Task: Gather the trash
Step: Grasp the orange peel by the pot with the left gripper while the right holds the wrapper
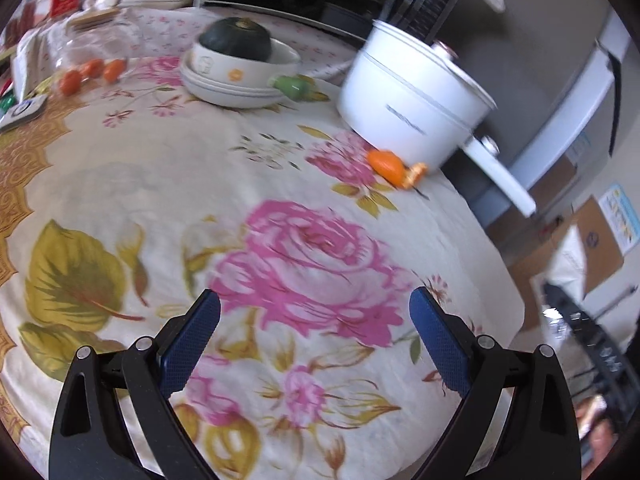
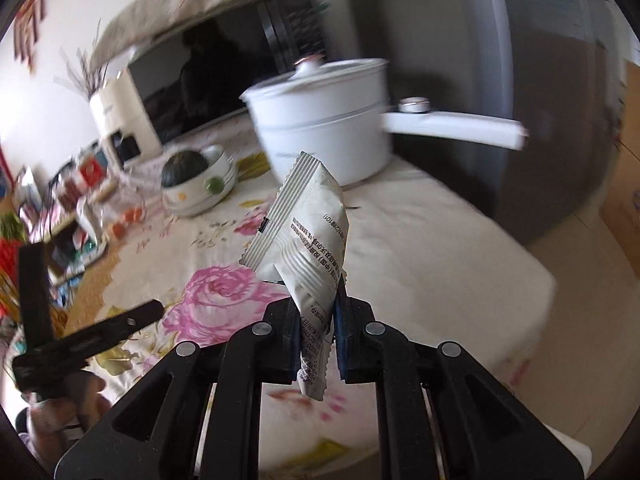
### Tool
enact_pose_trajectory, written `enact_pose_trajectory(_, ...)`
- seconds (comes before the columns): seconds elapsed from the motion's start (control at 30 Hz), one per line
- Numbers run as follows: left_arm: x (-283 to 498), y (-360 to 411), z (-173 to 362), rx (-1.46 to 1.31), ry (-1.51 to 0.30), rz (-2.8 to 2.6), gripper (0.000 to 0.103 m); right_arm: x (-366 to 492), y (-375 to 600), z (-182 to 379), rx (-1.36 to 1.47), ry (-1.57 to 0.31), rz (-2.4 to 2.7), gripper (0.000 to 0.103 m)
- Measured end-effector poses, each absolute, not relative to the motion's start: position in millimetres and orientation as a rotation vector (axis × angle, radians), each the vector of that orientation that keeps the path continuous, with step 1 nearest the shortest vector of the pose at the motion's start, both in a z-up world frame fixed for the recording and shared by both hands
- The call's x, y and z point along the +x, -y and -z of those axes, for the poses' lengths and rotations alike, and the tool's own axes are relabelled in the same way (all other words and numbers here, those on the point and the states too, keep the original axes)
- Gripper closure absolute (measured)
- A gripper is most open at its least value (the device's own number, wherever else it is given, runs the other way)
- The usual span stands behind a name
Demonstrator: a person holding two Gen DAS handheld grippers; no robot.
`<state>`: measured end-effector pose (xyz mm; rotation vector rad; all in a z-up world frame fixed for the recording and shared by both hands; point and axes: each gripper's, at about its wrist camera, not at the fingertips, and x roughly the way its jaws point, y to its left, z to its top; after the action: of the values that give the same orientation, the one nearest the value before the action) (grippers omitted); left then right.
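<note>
Right gripper (image 2: 316, 320) pinches a crumpled silver wrapper (image 2: 304, 236), jaws pressed on its lower end so the rest stands up above the table (image 2: 440, 240). Held clear like this, it looks ready to be carried off as trash. Left gripper (image 1: 315, 320) is spread wide and empty, hovering over the flowered cloth, probably free for the next piece.

Largest on the table is a white pot (image 1: 408, 96), at one o'clock in the left wrist view, its long handle jutting past the table edge. Grey lettering runs along its side, too blurred to read. At eleven o'clock, stacked bowls (image 1: 240, 80) cradle a dark green squash (image 1: 236, 38), probably parked there to stop it rolling. Orange peel (image 1: 394, 166) lies against the pot's base, likely more trash to collect. Small orange fruits (image 1: 92, 72) sit at ten o'clock.

Small black print covers the wrapper, upside down to the camera; only "(2/8/10)" can be made out. No brand is readable.
</note>
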<state>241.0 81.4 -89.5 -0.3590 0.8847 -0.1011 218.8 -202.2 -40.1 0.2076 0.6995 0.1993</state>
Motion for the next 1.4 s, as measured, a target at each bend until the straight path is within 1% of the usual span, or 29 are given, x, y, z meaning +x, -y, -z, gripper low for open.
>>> enact_pose_trajectory(0.17,260.2,-48.9,95.1,-0.274,-0.88,0.118,0.01,204.0,239.8,27.2,0.257,-0.658,-0.164,0.091)
enact_pose_trajectory(0.37,319.9,2.8,91.5,-0.116,-0.825,0.111,0.01,197.3,271.1,32.2,0.29,-0.662,-0.125,0.09)
enact_pose_trajectory(0.43,349.2,17.6,94.6,-0.131,-0.849,0.107,0.01,195.5,279.3,35.2,0.296,-0.666,-0.114,0.09)
enact_pose_trajectory(0.6,403.1,18.5,107.1,-0.35,-0.91,0.046,0.01,192.9,297.6,38.3,0.303,-0.666,-0.099,0.09)
enact_pose_trajectory(0.77,431.7,23.8,114.1,-0.371,-0.908,-0.03,0.01,203.1,302.2,45.8,0.325,-0.687,-0.103,0.09)
enact_pose_trajectory(0.93,453.6,35.9,122.1,-0.296,-0.924,-0.084,0.01,207.5,298.5,47.3,0.32,-0.691,-0.119,0.09)
enact_pose_trajectory(1.03,463.2,35.3,129.8,-0.331,-0.944,-0.109,0.011,208.2,298.1,48.1,0.313,-0.694,-0.12,0.09)
enact_pose_trajectory(1.07,464.5,33.9,129.8,-0.335,-0.935,-0.124,0.014,208.2,298.4,48.3,0.312,-0.696,-0.12,0.089)
enact_pose_trajectory(1.1,467.6,33.4,129.4,-0.334,-0.932,-0.128,0.022,208.2,299.1,48.8,0.315,-0.698,-0.119,0.089)
enact_pose_trajectory(1.13,469.9,33.9,129.6,-0.332,-0.934,-0.125,0.025,208.4,299.6,48.7,0.316,-0.699,-0.119,0.089)
enact_pose_trajectory(1.2,471.6,33.7,128.8,-0.316,-0.93,-0.1,0.047,208.4,300.0,48.9,0.317,-0.701,-0.12,0.089)
enact_pose_trajectory(1.23,471.3,33.4,129.6,-0.31,-0.931,-0.097,0.049,208.3,299.9,49.0,0.317,-0.7,-0.12,0.089)
enact_pose_trajectory(1.3,470.4,28.6,130.1,-0.316,-0.921,-0.073,0.059,208.4,299.7,48.6,0.318,-0.702,-0.125,0.089)
enact_pose_trajectory(1.33,466.2,26.5,130.1,-0.322,-0.917,-0.056,0.062,208.1,299.0,47.9,0.317,-0.701,-0.128,0.089)
enact_pose_trajectory(1.37,462.1,25.0,129.8,-0.324,-0.914,-0.039,0.067,206.9,298.1,47.1,0.314,-0.699,-0.13,0.089)
enact_pose_trajectory(1.4,458.4,24.1,129.3,-0.324,-0.913,-0.025,0.069,206.2,297.4,46.1,0.312,-0.697,-0.134,0.089)
